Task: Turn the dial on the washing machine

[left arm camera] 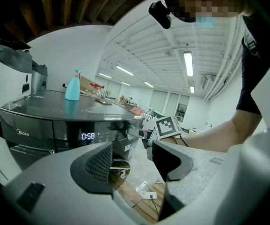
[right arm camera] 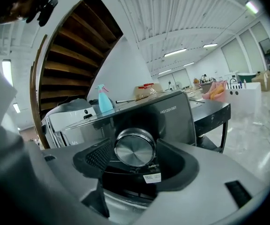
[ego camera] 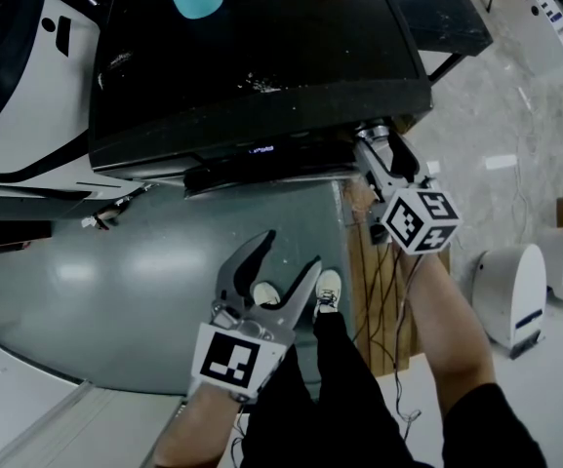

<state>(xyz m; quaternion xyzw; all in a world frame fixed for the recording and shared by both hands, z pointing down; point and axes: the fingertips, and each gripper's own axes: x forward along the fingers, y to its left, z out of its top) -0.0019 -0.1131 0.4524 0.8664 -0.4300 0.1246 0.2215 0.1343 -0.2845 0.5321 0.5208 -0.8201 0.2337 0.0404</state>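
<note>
The right hand-held gripper (ego camera: 379, 146) faces the dial (right arm camera: 135, 147).
Dial straight ahead between its spread jaws; left hand-held gripper (ego camera: 291, 249), spread and empty, well apart.

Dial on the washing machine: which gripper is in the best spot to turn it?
Right. The right gripper has its jaws on either side of the dial. The left gripper hangs lower, apart from the washing machine, jaws open on nothing.

Lower centre of the head view: left gripper (ego camera: 291, 250), jaws parted, tips pointing up-frame. Centre right: right gripper (ego camera: 377, 136), jaws spread wide, bare forearm (ego camera: 452, 330) trailing to lower right
</note>
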